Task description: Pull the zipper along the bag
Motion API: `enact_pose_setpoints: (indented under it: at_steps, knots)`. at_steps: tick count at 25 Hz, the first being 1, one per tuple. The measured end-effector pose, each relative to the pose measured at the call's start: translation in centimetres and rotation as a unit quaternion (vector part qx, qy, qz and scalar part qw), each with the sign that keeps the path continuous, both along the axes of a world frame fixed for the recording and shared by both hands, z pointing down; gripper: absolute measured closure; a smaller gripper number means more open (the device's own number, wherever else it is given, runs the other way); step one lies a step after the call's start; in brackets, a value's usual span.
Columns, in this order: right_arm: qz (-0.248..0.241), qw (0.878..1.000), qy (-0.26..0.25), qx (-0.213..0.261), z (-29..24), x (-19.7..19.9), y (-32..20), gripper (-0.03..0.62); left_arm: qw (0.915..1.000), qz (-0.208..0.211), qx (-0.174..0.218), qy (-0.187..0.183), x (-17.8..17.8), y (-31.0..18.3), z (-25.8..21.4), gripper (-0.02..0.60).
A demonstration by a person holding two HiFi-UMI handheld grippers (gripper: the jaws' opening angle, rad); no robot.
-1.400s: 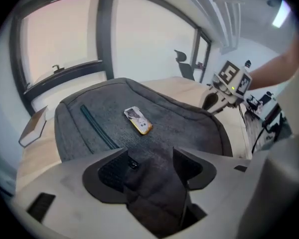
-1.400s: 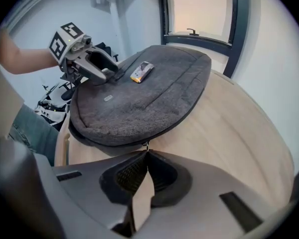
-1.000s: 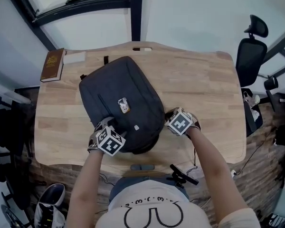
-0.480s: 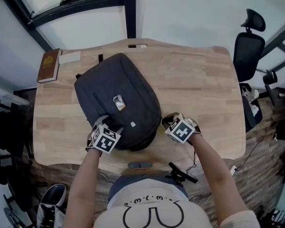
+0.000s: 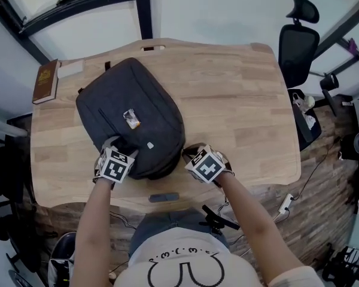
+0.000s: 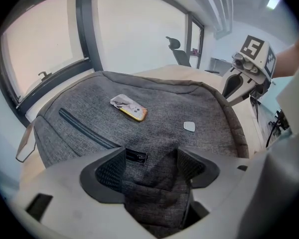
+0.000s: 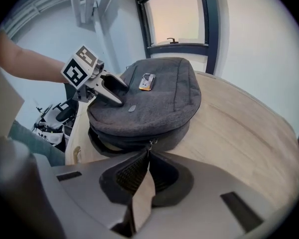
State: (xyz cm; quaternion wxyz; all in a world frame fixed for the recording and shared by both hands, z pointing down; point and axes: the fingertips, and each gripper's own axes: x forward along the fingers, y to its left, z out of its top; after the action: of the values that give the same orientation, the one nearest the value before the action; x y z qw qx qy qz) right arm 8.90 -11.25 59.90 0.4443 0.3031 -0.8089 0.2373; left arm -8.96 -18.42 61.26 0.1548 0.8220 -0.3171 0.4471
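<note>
Mid-pull, your left gripper (image 6: 152, 158) pinched the bag's (image 5: 107, 103) fabric in its jaws. Your right gripper's (image 7: 148, 167) jaws clamped the zipper pull (image 7: 142, 195). The next move called for drawing it steadily along the seam.

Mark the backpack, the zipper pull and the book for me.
backpack (image 5: 113, 94), head view, grey front panel
zipper pull (image 7: 142, 195), right gripper view, tan tab
book (image 5: 45, 81), head view, brown cover

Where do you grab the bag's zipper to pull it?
Pinch the flat tan tab hanging off the slider on the bag's side. Come in from the person's side, squeezing its two flat faces: it is thin and sticks out that way. The right gripper holds it so.
</note>
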Motion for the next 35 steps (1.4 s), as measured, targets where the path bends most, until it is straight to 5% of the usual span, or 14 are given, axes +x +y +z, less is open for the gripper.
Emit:
enact_pose_setpoints:
  at_steps: [19,35]
  knots:
    - [0.095,0.995,0.009,-0.015,0.0,-5.4,5.3,0.53,0.9998,-0.015,-0.013,-0.002,0.4,-0.1,0.0,0.272]
    - [0.233,0.972,0.022,-0.024,0.1,-11.0,7.5,0.519,0.9997,-0.009,-0.02,-0.01,0.6,0.4,0.4,0.275]
